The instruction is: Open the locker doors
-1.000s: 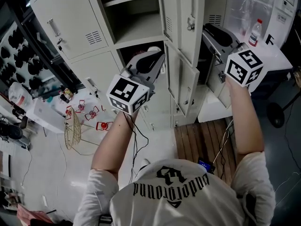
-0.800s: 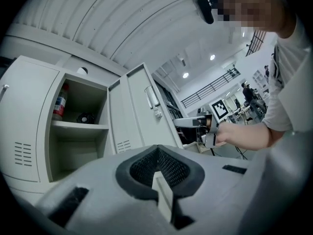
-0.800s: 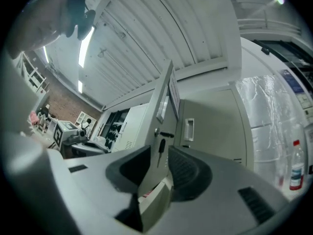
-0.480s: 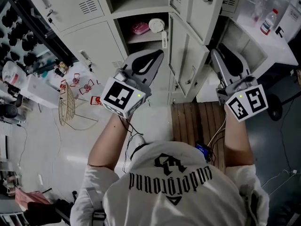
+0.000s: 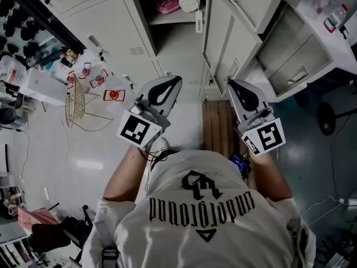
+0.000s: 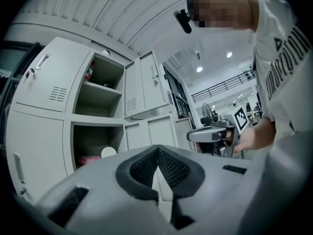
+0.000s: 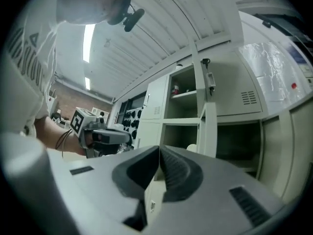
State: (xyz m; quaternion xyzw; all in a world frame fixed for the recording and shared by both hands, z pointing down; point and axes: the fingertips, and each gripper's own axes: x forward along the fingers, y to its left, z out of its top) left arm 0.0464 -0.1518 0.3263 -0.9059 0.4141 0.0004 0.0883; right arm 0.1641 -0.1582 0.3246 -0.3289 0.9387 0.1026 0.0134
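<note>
The locker doors are about half done, by my reading. The middle door (image 5: 226,43) stands swung out to the right, baring a compartment (image 5: 175,41) with a pink thing (image 5: 167,5) and a white disc (image 5: 189,3) on its shelf. The left gripper view shows the compartment above it open as well. The left column is what remains: its lower door (image 5: 106,32) sits flush and shut, handle (image 5: 93,39) untouched, and the upper door (image 6: 51,77) is shut too. In the right gripper view a vented door (image 7: 244,89) further right also looks shut, with a dark open space beneath it; I can't say whether that unit counts. Neither tool has hold of anything. The left tool (image 5: 174,82) is clenched on air, its pads meeting. The right tool (image 5: 234,87) has just been closing its jaws, which now meet with nothing between them. Both point level, close to my body over the floor (image 5: 184,121) and a slatted board (image 5: 220,127), well apart from every door. A bench (image 5: 346,43) with a bottle (image 5: 336,17) stands off to the right.
</note>
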